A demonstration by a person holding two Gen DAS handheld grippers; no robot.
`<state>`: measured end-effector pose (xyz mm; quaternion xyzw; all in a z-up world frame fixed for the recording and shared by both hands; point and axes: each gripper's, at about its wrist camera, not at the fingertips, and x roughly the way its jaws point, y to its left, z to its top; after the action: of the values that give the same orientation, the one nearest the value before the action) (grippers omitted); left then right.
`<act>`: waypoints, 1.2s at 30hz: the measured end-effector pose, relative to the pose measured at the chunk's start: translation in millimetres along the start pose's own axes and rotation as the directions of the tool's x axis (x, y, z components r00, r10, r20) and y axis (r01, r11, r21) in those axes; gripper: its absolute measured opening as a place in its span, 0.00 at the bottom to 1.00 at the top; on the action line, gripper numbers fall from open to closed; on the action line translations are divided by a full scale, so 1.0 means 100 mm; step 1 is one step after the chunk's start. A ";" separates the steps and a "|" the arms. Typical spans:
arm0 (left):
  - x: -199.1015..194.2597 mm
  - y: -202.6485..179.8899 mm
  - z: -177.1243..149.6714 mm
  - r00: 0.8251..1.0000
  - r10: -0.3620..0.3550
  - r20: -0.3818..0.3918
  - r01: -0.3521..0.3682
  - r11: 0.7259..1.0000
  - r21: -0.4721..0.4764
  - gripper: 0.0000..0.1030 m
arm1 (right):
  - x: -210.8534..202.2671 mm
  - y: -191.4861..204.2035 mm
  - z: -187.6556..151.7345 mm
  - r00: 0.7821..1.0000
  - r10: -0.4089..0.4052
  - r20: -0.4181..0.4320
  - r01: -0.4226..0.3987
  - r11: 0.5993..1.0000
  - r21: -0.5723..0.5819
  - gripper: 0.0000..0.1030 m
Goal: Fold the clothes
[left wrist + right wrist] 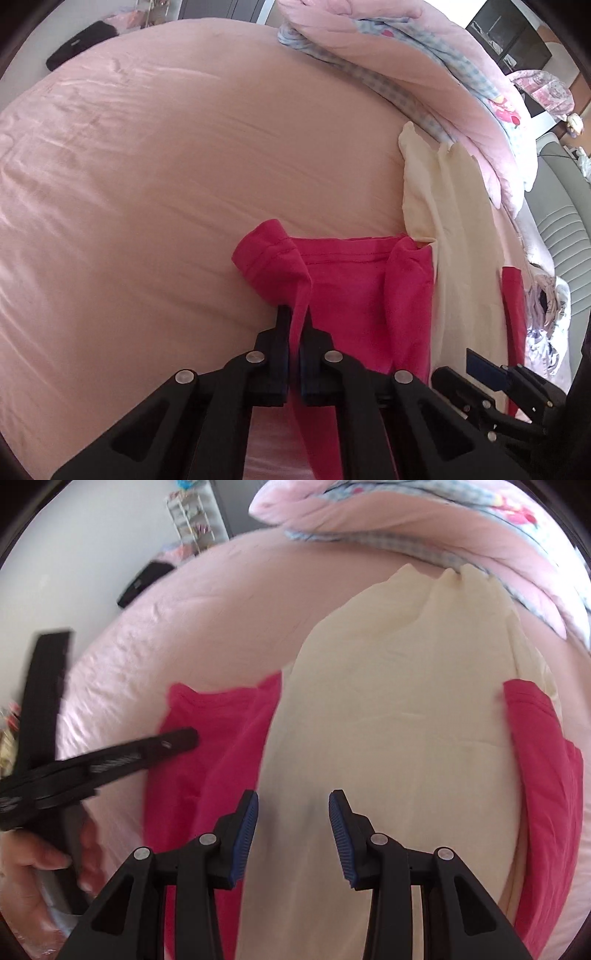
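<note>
The pink garment (351, 288) lay spread on the near part of the bed, with the cream garment (461, 258) laid over its right portion, so that pink cloth showed on both sides of the cream. In the left wrist view only a thin strip of pink appeared at the far right of the cream; the right wrist view showed that strip as a wider panel (543, 775), while the cream piece (388, 738) filled the centre and hid everything beneath it. How the pink garment ran under the cream could not be made out.

The left gripper (293, 325) was clamped on a raised fold of the pink garment's left edge, its jaws pressed together with cloth hanging between them. From the right wrist view the same gripper (188, 736) appeared blurred, coming in from the left, and its grip was unreadable there; the holding hand (40, 864) was partly cut off by the frame.

The right gripper (293, 805) hovered above the cream garment with its jaws spread apart and nothing between them.

The pink bedsheet (166, 177) stretched to the left and far side. A bunched quilt (424, 62) lay along the far right edge, and a dark object (79, 44), too small to identify, sat at the far left corner.
</note>
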<state>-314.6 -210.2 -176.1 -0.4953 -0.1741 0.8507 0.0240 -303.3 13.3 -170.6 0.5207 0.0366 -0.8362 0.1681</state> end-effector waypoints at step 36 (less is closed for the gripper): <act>-0.36 1.22 0.28 0.995 -0.103 0.011 0.101 0.955 -0.280 0.37 | 1.00 1.12 1.05 0.978 -0.080 -0.190 0.004 0.929 -0.370 0.47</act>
<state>-303.8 -340.2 -172.2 -0.4858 -0.3179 0.8142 -0.0021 -397.7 -140.6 -198.1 0.5613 0.2205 -0.7608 0.2397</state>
